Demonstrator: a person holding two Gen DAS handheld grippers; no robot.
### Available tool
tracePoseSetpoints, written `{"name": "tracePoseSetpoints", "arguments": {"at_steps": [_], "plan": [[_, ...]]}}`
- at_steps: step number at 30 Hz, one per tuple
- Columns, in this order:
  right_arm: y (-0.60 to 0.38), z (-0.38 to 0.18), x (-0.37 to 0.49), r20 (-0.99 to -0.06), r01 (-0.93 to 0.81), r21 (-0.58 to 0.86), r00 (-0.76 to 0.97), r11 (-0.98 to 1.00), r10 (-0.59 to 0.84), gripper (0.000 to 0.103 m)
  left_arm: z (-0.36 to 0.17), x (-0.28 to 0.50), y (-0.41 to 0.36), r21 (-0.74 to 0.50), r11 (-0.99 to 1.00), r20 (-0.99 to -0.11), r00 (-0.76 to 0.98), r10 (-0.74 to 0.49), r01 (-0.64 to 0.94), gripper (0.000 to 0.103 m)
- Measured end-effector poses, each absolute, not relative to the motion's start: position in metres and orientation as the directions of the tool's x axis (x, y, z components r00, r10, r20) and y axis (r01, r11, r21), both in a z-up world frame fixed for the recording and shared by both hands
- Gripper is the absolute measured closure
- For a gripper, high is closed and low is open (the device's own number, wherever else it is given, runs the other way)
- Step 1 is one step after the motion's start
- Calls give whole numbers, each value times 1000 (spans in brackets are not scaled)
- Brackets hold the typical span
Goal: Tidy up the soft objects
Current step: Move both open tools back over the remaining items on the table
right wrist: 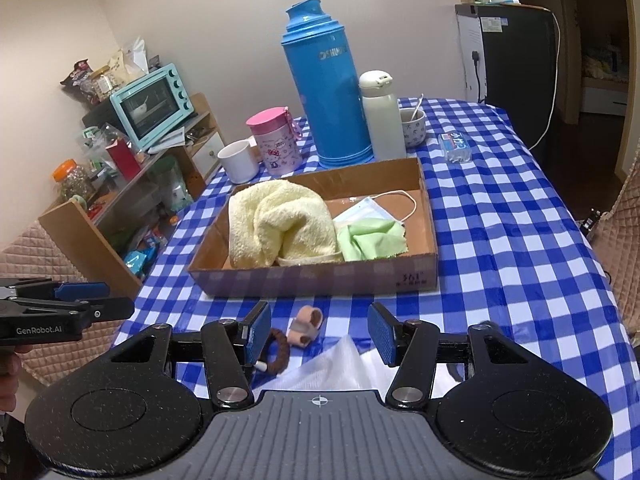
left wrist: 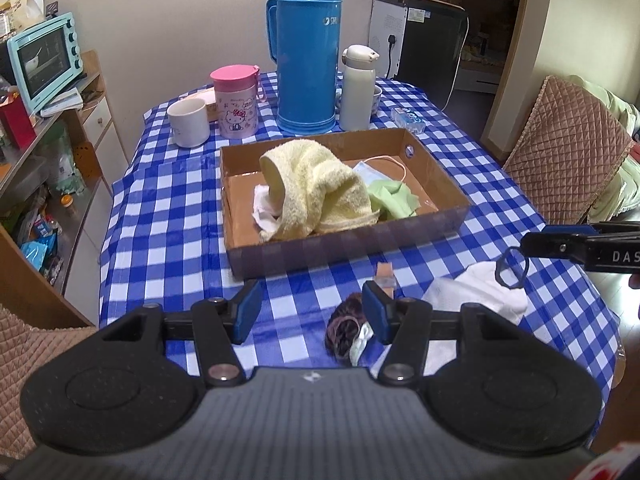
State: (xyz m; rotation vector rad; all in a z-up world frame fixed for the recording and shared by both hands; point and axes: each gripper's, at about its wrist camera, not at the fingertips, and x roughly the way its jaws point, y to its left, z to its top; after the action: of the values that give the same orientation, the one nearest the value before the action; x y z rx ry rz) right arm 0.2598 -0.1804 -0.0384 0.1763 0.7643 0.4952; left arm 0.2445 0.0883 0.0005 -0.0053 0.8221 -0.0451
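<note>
Cardboard tray (left wrist: 436, 224) mid-table holds yellow towel (left wrist: 320, 188), green cloth (right wrist: 370, 240), face mask (right wrist: 368, 210) | we hover left gripper (left wrist: 312, 312) and right gripper (right wrist: 319, 332), both parted wide and empty | near edge: brown hair tie (left wrist: 340, 332), white cloth (left wrist: 480, 292) | next, we judge: close on one.

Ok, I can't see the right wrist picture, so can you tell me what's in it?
A cardboard box on a blue checked table holds a yellow towel, a green cloth and a face mask. Nearer, the open right gripper hangs over a white cloth, a brown hair tie and a small tan roll.
</note>
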Motion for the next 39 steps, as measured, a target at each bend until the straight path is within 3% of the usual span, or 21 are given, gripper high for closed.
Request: {"name": "tracePoseSetpoints", "arguments": {"at_steps": [19,39], "plan": [[-189,-40,217,-641,-391,325,578,861,505,49,-7,199,69,-16,998,-762,646,-51,60,50],[-196,-79,212,-705,-348,332,526,877,475,49,-29,194,58,-23,998,-807,588,-51,54,50]]}}
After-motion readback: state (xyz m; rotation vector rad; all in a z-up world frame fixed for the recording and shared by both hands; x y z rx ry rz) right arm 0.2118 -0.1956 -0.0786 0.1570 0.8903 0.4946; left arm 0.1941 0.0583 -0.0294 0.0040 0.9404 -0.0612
